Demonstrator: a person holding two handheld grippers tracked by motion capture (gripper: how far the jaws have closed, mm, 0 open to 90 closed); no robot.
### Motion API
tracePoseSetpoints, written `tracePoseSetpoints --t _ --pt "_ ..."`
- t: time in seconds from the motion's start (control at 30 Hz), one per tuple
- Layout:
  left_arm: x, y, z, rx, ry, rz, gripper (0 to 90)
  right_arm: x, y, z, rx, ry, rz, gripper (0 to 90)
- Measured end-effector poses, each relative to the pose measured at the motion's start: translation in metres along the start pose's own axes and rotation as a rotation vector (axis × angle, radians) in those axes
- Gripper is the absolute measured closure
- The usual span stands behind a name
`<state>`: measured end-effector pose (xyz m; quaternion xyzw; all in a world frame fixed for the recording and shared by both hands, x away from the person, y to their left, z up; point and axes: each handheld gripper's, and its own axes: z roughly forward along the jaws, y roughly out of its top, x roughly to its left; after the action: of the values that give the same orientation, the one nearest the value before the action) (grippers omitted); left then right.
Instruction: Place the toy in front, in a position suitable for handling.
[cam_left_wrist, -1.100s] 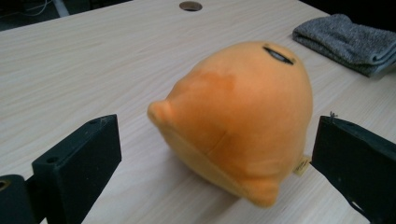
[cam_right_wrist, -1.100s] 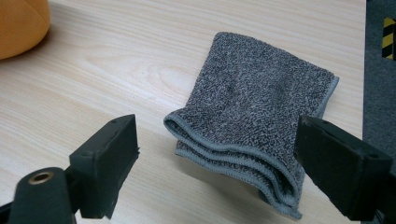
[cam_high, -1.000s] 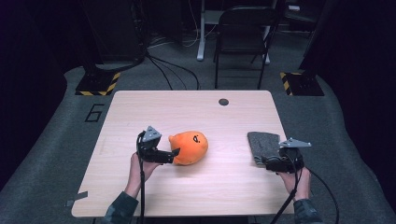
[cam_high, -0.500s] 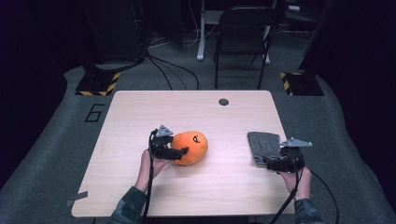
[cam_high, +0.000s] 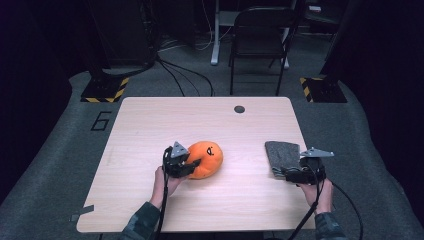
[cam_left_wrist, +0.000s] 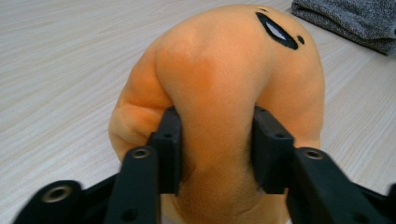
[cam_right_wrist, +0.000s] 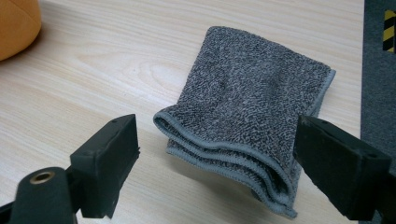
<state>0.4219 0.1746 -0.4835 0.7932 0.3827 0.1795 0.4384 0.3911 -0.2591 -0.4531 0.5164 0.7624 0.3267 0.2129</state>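
An orange plush toy with a black eye mark lies near the middle of the wooden table. My left gripper has just been closing on the plush toy, and its pads now squeeze a fold of the soft body between them. A folded grey towel lies at the table's right side. My right gripper rests just in front of the towel, open, its jaws wide apart at either side of the near folded edge without touching it.
A small dark round disc sits near the table's far edge. Behind the table stand a black folding chair and desk legs with cables on the floor. Yellow-black striped blocks lie on the grey carpet at both far corners.
My left gripper moved right and down onto the plush toy and its jaws closed on it. The right gripper and the towel stayed where they were.
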Motion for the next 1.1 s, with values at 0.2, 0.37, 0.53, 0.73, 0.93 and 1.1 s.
tracePoseSetpoints --t 0.2,0.37,0.53,0.73,0.93,1.1 --pt "-0.005 -0.001 -0.005 -0.06 0.007 0.025 73.4 -0.001 0.001 0.0 0.002 0.002 -0.009 14.0" --pt "-0.007 0.005 -0.01 -0.076 -0.017 0.032 74.4 -0.002 0.003 -0.001 -0.012 0.003 -0.001 14.1" --pt "-0.01 0.015 -0.02 -0.112 -0.035 0.031 74.4 -0.005 0.001 -0.002 -0.001 -0.001 0.008 14.1" --pt "-0.015 0.027 -0.03 -0.144 -0.065 0.039 74.1 -0.003 0.003 -0.001 -0.004 0.001 -0.004 14.2" --pt "-0.024 0.035 -0.035 -0.165 -0.111 0.06 73.8 -0.002 0.003 0.0 -0.003 0.001 0.0 14.2" --pt "-0.029 0.04 -0.034 -0.163 -0.145 0.073 73.4 -0.002 0.003 0.001 -0.001 0.001 -0.009 14.1"
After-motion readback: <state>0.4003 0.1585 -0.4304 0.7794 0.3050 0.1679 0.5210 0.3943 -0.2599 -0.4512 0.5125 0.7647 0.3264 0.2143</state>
